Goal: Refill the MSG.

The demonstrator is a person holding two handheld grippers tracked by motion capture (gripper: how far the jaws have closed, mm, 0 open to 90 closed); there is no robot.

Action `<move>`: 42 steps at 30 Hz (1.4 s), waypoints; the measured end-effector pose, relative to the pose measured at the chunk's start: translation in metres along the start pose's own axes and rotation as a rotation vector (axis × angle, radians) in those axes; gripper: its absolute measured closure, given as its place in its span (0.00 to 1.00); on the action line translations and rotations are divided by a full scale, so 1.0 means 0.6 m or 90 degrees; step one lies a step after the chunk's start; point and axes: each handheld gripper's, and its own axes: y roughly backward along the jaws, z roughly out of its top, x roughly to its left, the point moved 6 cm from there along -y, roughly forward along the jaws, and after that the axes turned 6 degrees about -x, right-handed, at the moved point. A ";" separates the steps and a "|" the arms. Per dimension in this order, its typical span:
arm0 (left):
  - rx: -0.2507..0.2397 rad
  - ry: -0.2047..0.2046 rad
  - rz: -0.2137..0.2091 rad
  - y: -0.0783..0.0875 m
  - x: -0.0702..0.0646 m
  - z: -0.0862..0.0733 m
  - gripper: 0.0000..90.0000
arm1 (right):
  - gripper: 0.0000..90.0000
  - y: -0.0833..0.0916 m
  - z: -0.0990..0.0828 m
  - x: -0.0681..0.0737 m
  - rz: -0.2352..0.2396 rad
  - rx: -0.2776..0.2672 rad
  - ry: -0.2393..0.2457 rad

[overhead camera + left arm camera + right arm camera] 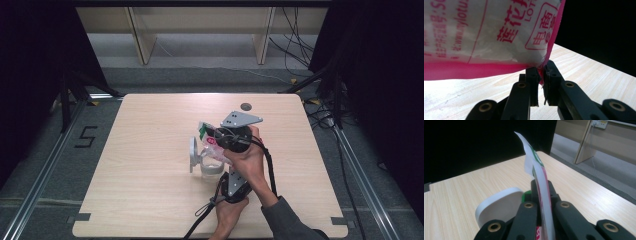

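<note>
I hold a white plastic packet with pink edging and red print [212,142] above the wooden tabletop [150,195], over a clear container with an open white lid [194,155]. My left tool [540,72] is pinched on the packet's pink corner. My right tool [541,187] is clamped on its upper edge.

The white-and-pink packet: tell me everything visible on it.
The packet is a thin, flexible pouch, plastic by the look, white with pink edges, red printed Chinese text and a green patch near its top. It hangs in the air over a clear container with an open white lid. The left gripper pinches its pink bottom corner; the right gripper clamps it edge-on higher up. The top edge curls.
</note>
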 end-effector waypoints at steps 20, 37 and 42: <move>0.042 -0.044 -0.010 0.007 0.007 -0.003 0.92 | 1.00 -0.005 -0.003 0.006 -0.004 0.011 0.018; 0.042 -0.051 -0.007 0.008 0.007 -0.001 0.92 | 1.00 -0.007 -0.002 0.012 0.006 0.009 0.023; 0.043 -0.051 -0.006 0.008 0.007 -0.001 0.92 | 1.00 -0.008 -0.003 0.010 -0.007 0.005 0.031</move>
